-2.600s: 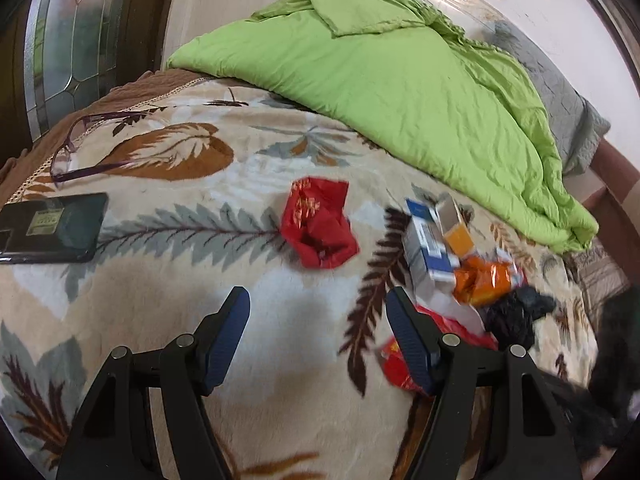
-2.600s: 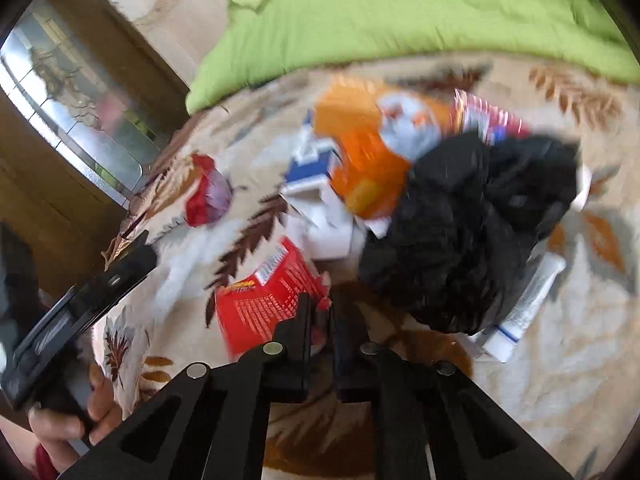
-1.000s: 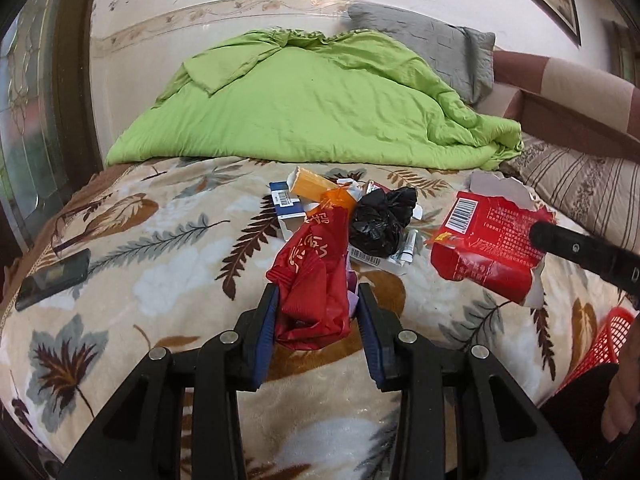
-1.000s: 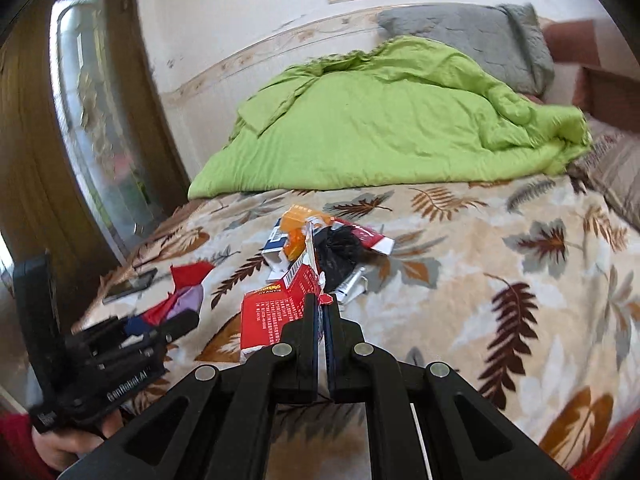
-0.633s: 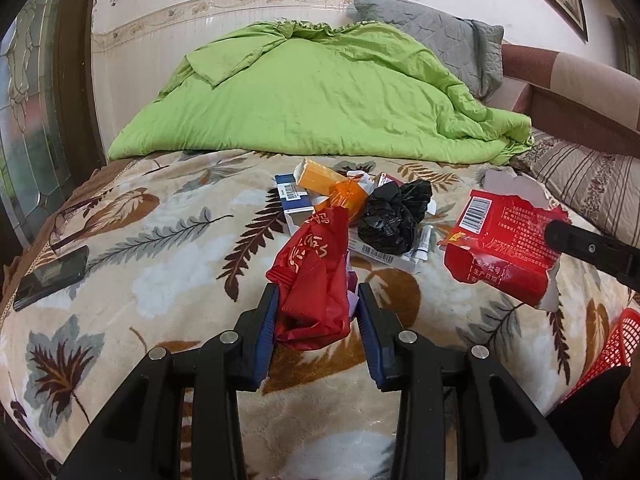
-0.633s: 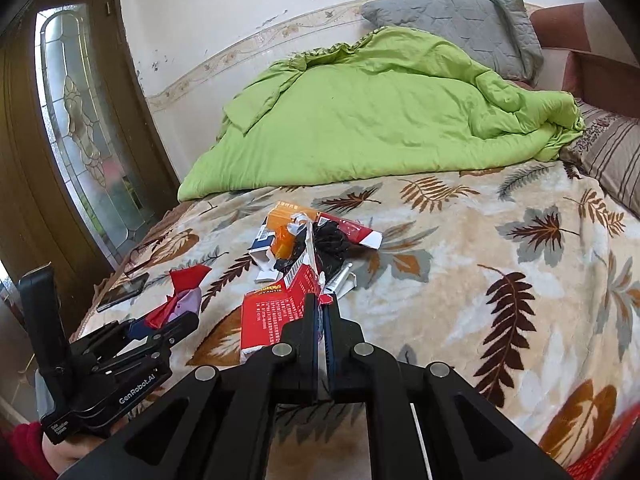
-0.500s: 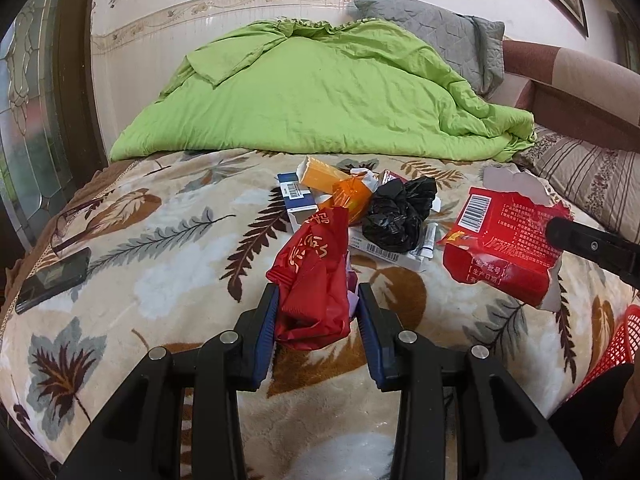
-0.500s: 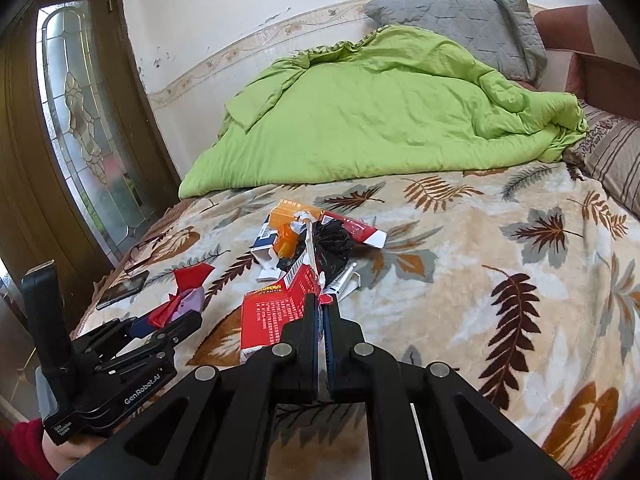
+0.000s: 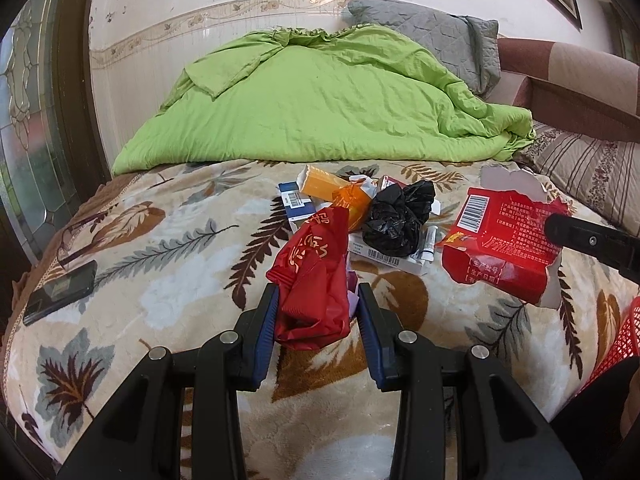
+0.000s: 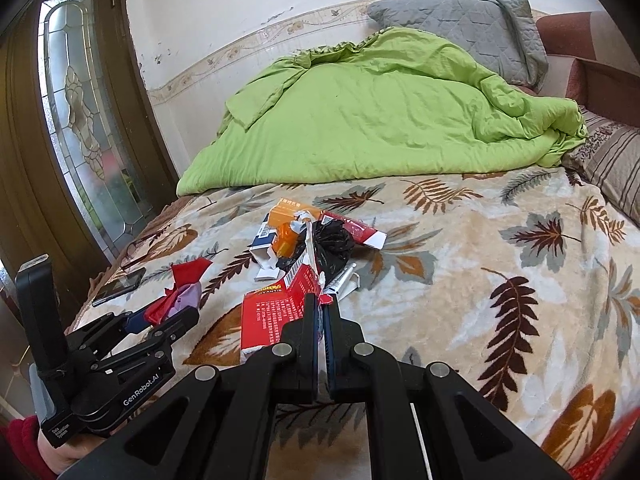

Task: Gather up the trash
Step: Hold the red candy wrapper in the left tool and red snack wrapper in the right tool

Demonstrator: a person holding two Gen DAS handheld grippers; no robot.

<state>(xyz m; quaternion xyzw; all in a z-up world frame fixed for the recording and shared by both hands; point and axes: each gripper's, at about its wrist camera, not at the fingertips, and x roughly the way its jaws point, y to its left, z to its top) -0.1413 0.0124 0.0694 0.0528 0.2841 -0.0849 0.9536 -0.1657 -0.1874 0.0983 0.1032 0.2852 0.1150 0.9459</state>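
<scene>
My left gripper (image 9: 316,300) is shut on a crumpled red wrapper (image 9: 316,276) with gold print, held above the bed; it also shows in the right wrist view (image 10: 180,292). My right gripper (image 10: 322,304) is shut on a torn flat red packet (image 10: 276,316) with a barcode, also seen in the left wrist view (image 9: 500,240) at the right. A trash pile lies mid-bed: a black plastic bag (image 9: 396,216), an orange box (image 9: 324,186), blue-white boxes (image 9: 296,204) and a white tube (image 10: 340,278).
A leaf-print blanket (image 9: 180,248) covers the bed, with a green duvet (image 9: 320,108) and grey pillow (image 9: 432,40) behind. A black phone (image 9: 60,292) and glasses (image 9: 80,228) lie at the left edge. A red mesh basket (image 9: 624,336) sits at the lower right.
Both grippers took hold of their red trash and lifted it off the bed. Over the last second both have drawn back slightly, still holding it.
</scene>
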